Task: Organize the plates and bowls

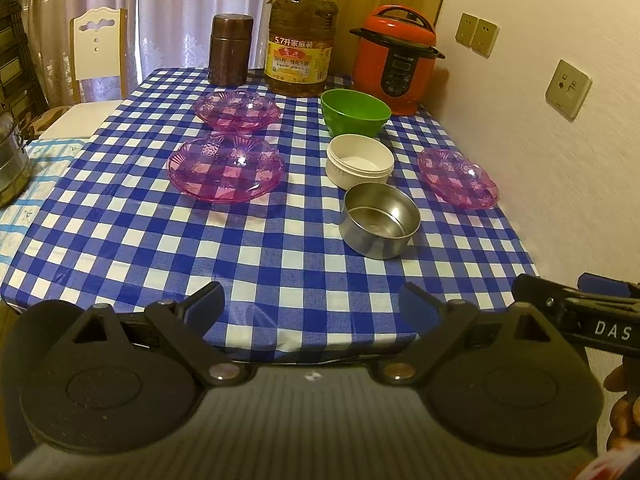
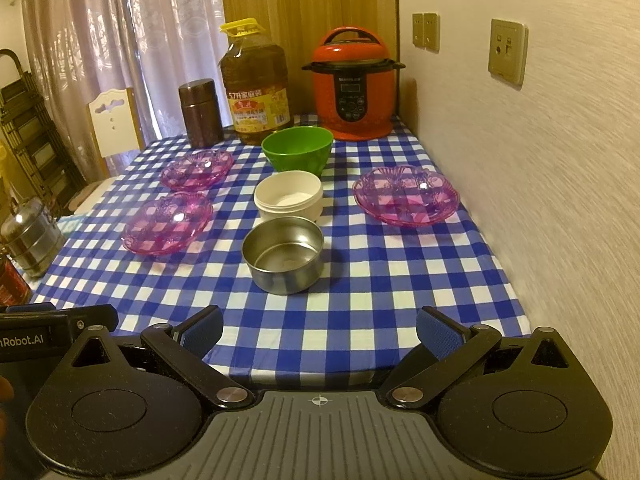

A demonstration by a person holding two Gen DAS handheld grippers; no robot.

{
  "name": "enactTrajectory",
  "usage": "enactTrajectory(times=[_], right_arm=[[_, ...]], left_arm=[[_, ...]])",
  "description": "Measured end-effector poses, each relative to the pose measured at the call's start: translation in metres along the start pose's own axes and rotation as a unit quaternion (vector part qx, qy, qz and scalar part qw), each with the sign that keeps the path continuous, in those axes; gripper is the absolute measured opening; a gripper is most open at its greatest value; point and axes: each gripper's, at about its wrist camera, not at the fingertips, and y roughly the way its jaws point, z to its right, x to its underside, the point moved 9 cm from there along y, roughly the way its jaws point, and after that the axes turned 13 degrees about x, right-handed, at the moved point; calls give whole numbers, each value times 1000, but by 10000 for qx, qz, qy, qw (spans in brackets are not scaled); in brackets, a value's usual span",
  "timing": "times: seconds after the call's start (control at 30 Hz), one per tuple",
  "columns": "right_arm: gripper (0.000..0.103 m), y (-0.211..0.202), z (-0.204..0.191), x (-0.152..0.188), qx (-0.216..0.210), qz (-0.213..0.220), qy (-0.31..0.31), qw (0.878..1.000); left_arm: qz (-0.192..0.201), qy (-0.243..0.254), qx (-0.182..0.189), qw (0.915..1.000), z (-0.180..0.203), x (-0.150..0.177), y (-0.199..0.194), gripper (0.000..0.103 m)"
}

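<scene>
Three pink glass plates lie on the blue checked tablecloth (image 1: 132, 240): one near left (image 1: 226, 169) (image 2: 167, 224), one behind it (image 1: 237, 110) (image 2: 197, 170), one at the right by the wall (image 1: 458, 178) (image 2: 406, 195). In a row down the middle stand a green bowl (image 1: 355, 112) (image 2: 297, 154), a white bowl (image 1: 359, 161) (image 2: 288, 196) and a steel bowl (image 1: 379, 219) (image 2: 283, 254). My left gripper (image 1: 314, 304) hangs open over the table's near edge, holding nothing. My right gripper (image 2: 320, 330) is open there too, a little short of the steel bowl.
At the back stand a brown canister (image 1: 230, 49), a large oil bottle (image 1: 301, 36) and a red pressure cooker (image 1: 394, 64). The wall (image 2: 540, 160) runs along the table's right side. A white chair (image 1: 98, 46) and a steel container (image 2: 30, 236) are at the left.
</scene>
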Motion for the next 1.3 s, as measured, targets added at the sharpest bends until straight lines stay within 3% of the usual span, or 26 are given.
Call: enactTrajectory(times=[1.3], right_arm=[[102,2,-1,3,-6,-15,9,10000]], left_arm=[[-50,-38,102,9999,3,9,6,93]])
